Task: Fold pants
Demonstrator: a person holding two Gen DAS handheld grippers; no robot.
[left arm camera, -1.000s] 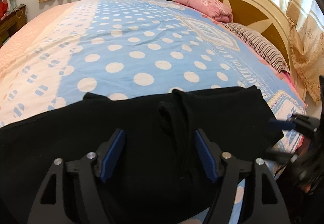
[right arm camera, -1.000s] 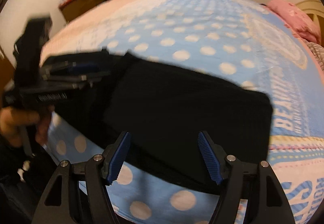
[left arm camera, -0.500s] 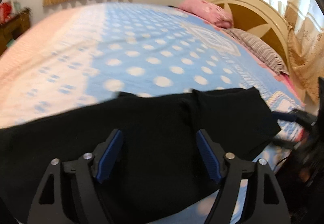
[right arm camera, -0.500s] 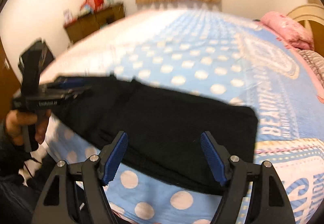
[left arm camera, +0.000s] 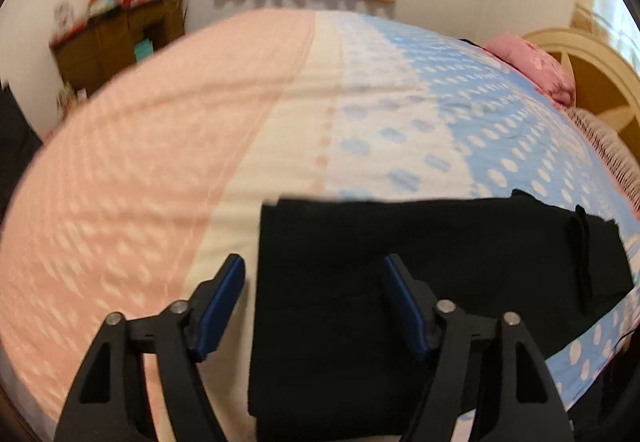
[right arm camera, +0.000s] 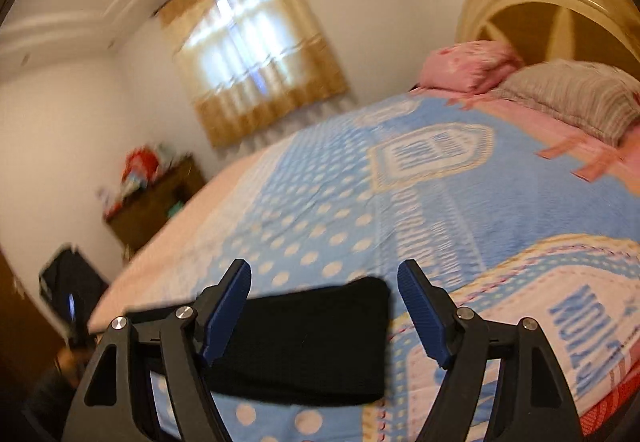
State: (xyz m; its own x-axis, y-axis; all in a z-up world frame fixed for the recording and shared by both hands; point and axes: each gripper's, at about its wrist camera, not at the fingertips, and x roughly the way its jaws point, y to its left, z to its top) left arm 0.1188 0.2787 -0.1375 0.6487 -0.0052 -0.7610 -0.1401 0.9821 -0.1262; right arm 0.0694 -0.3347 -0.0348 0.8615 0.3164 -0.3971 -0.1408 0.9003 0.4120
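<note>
Black pants lie folded into a flat rectangle near the front edge of the bed, on a blue polka-dot and pink cover. Left gripper above the pants' left end, jaws wide apart, nothing held. Right gripper also wide open & empty, over the pants' right end.

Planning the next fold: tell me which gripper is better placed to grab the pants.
Left, probably. The left gripper is open, straddling the near end edge of the black pants. The right gripper is also open but points mostly across the bed, over the pants' other end.
</note>
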